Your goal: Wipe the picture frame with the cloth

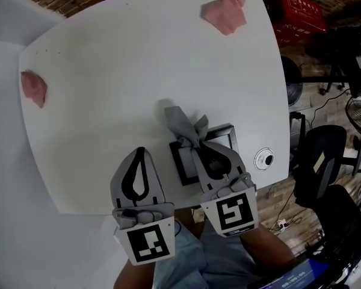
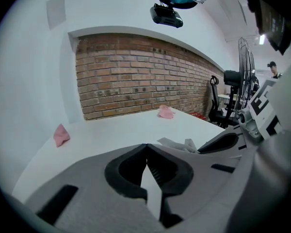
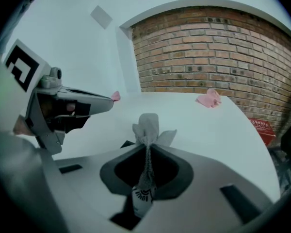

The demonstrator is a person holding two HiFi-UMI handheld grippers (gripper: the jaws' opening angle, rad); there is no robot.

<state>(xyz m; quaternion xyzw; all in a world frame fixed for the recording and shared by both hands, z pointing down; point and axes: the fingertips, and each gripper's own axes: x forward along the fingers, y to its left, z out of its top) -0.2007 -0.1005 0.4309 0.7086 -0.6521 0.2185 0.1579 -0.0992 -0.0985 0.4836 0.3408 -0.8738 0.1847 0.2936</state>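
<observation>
1. The picture frame (image 1: 182, 162) lies flat on the white bench (image 1: 108, 101), close to the near edge. Its long axis runs left to right across the head view, with the right end slightly farther from the person.
2. The grey cloth (image 1: 183, 124) is bunched into a strip and rests over the frame's far edge. Its loose end points away from the person and slightly left.
3. The right gripper (image 1: 194, 142) is over the middle of the frame. Its jaws are pressed together on the grey cloth (image 3: 148, 125), which runs back through the hollow between them, as seen past the gripper's tips (image 3: 147, 147).
4. The left gripper (image 1: 140, 150) is just left of the frame, apart from it. Its jaws meet at the tips (image 2: 146, 145) with nothing between them.
5. Much of the frame is hidden. The right gripper covers its centre and near side, so only the dark left part and the far right corner show, and no content can be made out.
6. From the left gripper view, the grey cloth (image 2: 177, 143) is only partly visible past the jaw edge.
7. Two pink cloths lie well apart from the frame, one at the far right corner (image 1: 225, 9) and one at the left edge (image 1: 34, 88).
8. A small round white disc (image 1: 264, 159) sits near the bench's right edge.
</observation>
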